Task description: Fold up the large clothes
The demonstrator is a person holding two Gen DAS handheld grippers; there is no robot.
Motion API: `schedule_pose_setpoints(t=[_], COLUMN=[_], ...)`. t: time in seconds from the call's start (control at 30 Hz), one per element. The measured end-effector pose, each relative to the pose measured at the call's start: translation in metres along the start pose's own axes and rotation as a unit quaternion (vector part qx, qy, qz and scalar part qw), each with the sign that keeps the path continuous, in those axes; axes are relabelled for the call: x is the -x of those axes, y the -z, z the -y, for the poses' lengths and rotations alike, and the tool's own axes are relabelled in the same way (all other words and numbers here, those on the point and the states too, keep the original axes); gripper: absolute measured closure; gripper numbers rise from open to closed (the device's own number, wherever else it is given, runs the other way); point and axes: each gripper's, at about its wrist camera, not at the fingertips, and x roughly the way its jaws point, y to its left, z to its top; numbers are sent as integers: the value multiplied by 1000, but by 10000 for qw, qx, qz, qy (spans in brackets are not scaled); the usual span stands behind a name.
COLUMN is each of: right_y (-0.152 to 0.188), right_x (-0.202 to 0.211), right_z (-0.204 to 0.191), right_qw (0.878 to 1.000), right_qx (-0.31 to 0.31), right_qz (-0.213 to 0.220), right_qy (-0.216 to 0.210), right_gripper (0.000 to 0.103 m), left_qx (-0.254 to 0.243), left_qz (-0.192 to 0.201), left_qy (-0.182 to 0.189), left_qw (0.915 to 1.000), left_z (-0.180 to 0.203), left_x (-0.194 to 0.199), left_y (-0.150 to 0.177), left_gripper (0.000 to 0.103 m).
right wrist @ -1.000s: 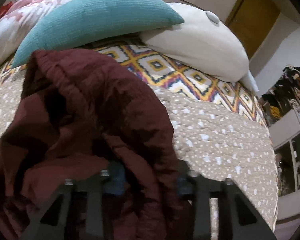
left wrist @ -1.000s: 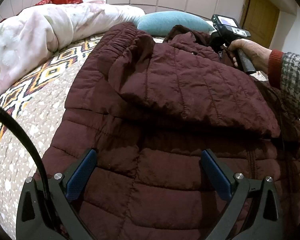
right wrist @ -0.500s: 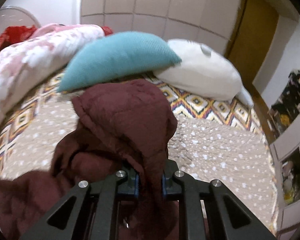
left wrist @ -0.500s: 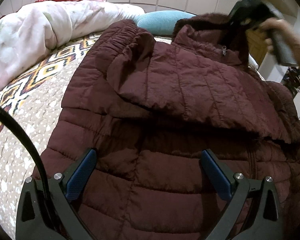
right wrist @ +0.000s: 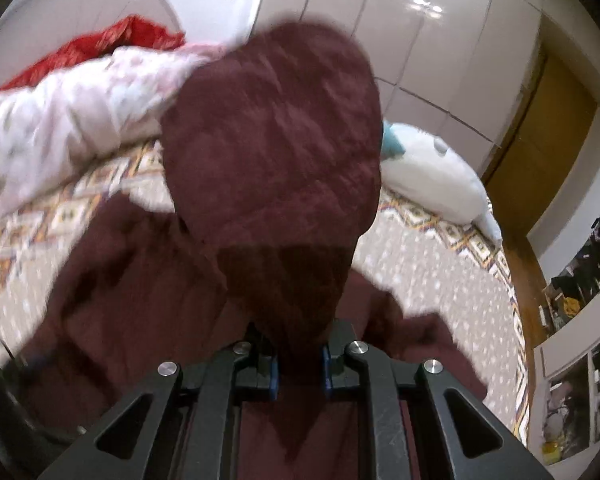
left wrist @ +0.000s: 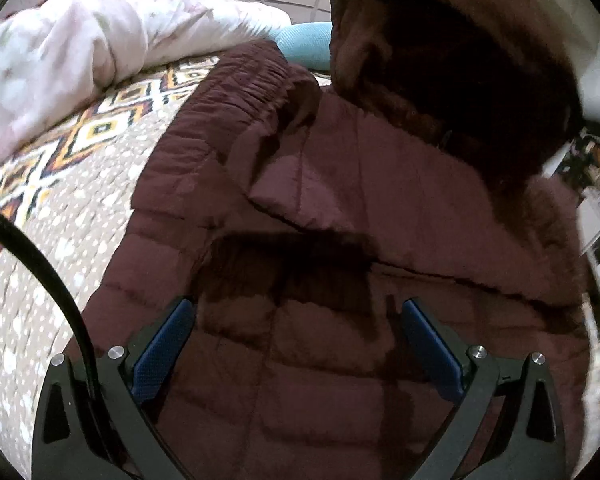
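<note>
One maroon jacket [left wrist: 340,240], two pillows [right wrist: 432,176], one floral duvet [left wrist: 80,48], one bedspread [left wrist: 60,200].

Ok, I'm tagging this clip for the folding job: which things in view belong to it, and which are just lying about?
Part of the job:
- maroon puffer jacket
- right gripper, shut on a lifted part of the jacket
- left gripper, open over the jacket

Just lying about:
- floral duvet
- teal pillow
- white pillow
- red cloth
- patterned bedspread
</note>
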Motion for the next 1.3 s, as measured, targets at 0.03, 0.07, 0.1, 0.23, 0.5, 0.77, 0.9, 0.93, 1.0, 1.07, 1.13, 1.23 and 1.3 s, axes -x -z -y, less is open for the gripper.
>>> schedule_pose_setpoints(t=[0.03,0.07,0.1,0.23,0.5,0.77,0.9,0.93,1.0,1.07,1.13,1.23,1.3], right_y=[11,19,29,68,111,125,128,127,122,111,100,81,64], right_x=[-4,-7,-9,-14,-8,4,29,38,52,66,73,62,53], right_z=[0,1,2,-3,-11,-1,23,33,47,59,67,71,59], right_qw=[10000,10000,9999,9976,9893,9904,9970,9986,9998,9979,9881,9544,9405], right_qx=[16,13,46,521,1149,1165,608,368,-44,-635,-1345,-2445,-2784], right_qz=[-25,-46,-60,-32,271,102,-87,-108,-57,81,186,136,225], right_qy=[42,67,135,459,853,740,470,369,189,-142,-720,-1705,-1933], right_gripper=[87,87,87,87,85,72,69,69,64,51,31,28,27], left_qx=[101,227,319,362,216,329,-139,-223,-331,-317,-236,-199,-224], left_qz=[23,55,80,274,890,1196,906,761,362,7,-253,-626,-671], left_qy=[100,214,321,521,773,850,470,441,463,560,559,534,452], left_qw=[9999,9995,9989,9976,9928,9886,9947,9959,9977,9979,9978,9964,9965], left_z=[-2,-6,-9,-15,-11,-9,8,10,16,18,19,24,27], left_x=[7,17,26,61,100,111,78,70,47,26,9,-14,-21], left_y=[0,1,2,-4,-57,-109,-111,-108,-95,-80,-66,-48,-38], left_gripper=[0,0,0,0,0,0,0,0,0,0,0,0,0])
